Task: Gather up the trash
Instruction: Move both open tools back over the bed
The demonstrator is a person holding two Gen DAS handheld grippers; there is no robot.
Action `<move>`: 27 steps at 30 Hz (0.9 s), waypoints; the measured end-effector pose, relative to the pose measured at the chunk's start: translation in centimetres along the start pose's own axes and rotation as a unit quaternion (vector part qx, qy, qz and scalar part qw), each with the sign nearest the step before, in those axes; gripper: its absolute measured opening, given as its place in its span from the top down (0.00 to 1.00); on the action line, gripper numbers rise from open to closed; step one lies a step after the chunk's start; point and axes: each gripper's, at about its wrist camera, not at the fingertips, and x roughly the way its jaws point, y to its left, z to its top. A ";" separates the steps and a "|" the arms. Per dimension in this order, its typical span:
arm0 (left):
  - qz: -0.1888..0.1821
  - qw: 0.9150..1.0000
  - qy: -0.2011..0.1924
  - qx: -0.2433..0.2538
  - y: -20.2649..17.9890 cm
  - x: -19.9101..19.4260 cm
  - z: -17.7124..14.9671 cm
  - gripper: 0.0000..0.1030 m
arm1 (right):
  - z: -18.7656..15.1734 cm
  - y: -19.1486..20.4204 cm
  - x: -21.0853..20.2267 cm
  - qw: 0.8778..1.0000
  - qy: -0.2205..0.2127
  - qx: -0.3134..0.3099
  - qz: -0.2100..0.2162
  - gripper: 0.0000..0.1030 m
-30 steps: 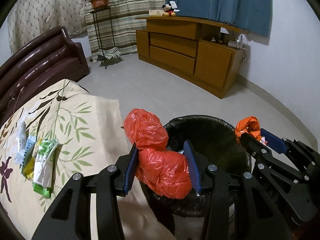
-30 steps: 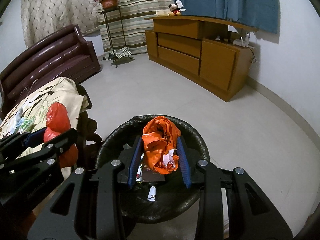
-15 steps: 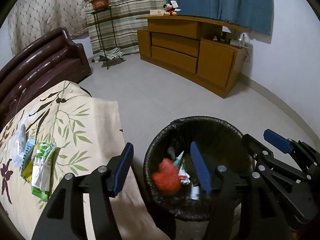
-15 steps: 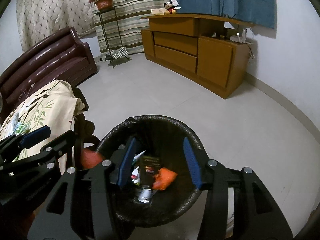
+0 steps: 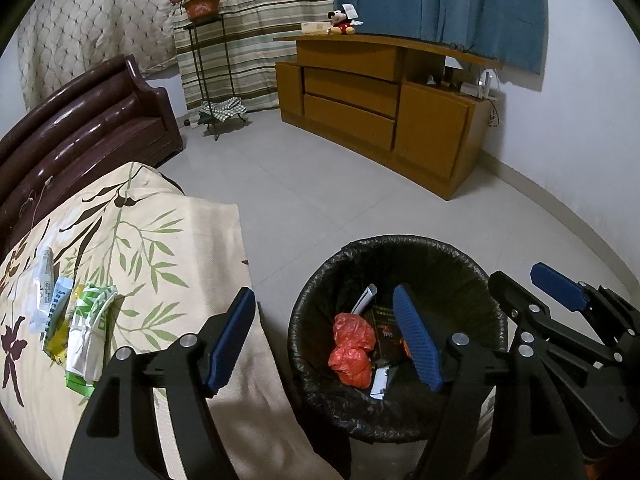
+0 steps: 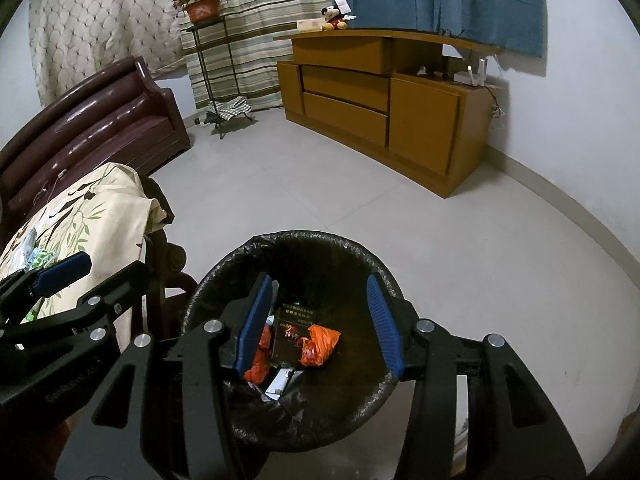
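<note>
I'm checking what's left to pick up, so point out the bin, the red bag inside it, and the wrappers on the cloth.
bin (image 5: 316,300), left wrist view, on the liner's left rim.
red bag (image 5: 352,350), left wrist view, on its crumpled middle.
wrappers (image 5: 86,330), left wrist view, on the green and white packet.

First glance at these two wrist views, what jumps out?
The black-lined trash bin on the floor, right below both grippers, with a red plastic bag and an orange one lying inside among other litter. Both the left gripper and right gripper hang over it with fingers apart and nothing between them, the left having just opened wider. More wrappers lie on the leaf-print cloth left of the bin.
</note>
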 end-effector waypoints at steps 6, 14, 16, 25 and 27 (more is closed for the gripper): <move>0.000 1.000 -0.002 -0.001 0.1 -0.2 0.1 0.33 | 0.0 0.0 0.0 1.000 -0.001 0.000 0.000 0.53; 0.008 1.000 -0.006 -0.012 1.5 -1.4 -0.3 0.33 | -0.1 0.2 -0.5 1.000 -0.002 0.000 0.002 0.47; 0.010 1.000 -0.007 -0.015 2.1 -1.7 -0.4 0.33 | -0.1 0.8 -0.7 1.000 -0.001 -0.002 0.004 0.47; 0.030 0.999 -0.001 -0.043 5.9 -3.4 -2.3 0.33 | 0.0 4.1 -1.2 0.999 0.001 -0.023 0.028 0.47; 0.036 0.998 0.000 -0.051 7.1 -3.9 -2.8 0.33 | 0.0 5.3 -1.4 0.999 0.001 -0.030 0.037 0.47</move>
